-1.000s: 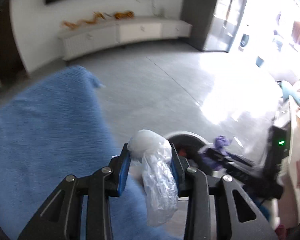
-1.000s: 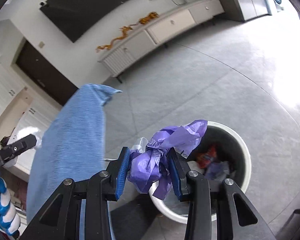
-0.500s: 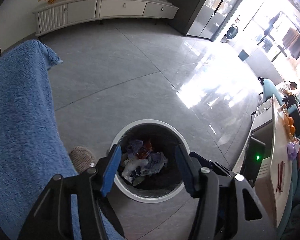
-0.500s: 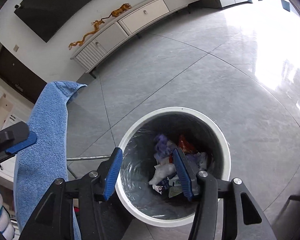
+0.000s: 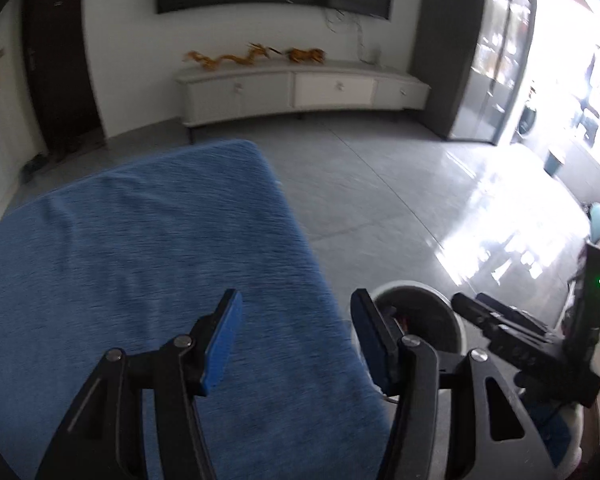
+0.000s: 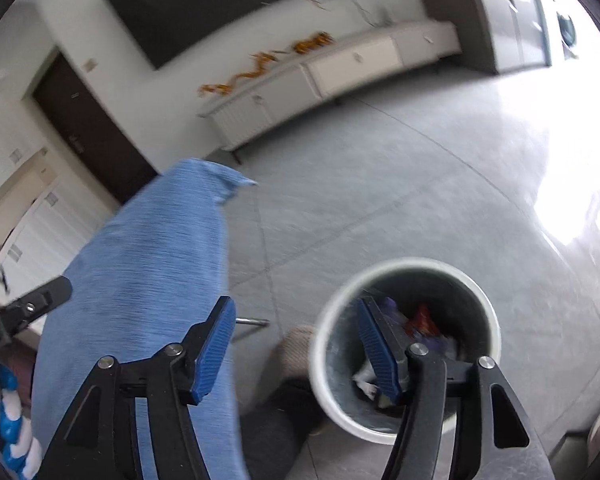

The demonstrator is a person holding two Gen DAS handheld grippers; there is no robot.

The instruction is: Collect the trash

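Overhead, both tongs hung above a grey tiled floor in a living room, each seen from its own wrist camera. Farthest left lay a blue towel [image 5: 148, 264] draped over a raised surface, filling the lower left of the left wrist view. The left gripper [image 5: 296, 340] sat above the towel's right edge, its blue-padded jaws apart with nothing between them. Just right of it stood a white trash bin [image 5: 456, 316] on the floor, and beyond that the black right gripper [image 5: 466, 308] reached in from the right.

From the right wrist view, the same towel [image 6: 148, 264] ran up the left side. The right gripper [image 6: 296, 340] had its jaws opening, and they held nothing. Its right finger overlapped the bin [image 6: 328, 364], which stood to the right of the towel on the floor. Crumpled trash [image 6: 424, 322] (purple, red and white scraps) lay inside the bin. A long white cabinet [image 6: 340, 68] ran along the far wall.
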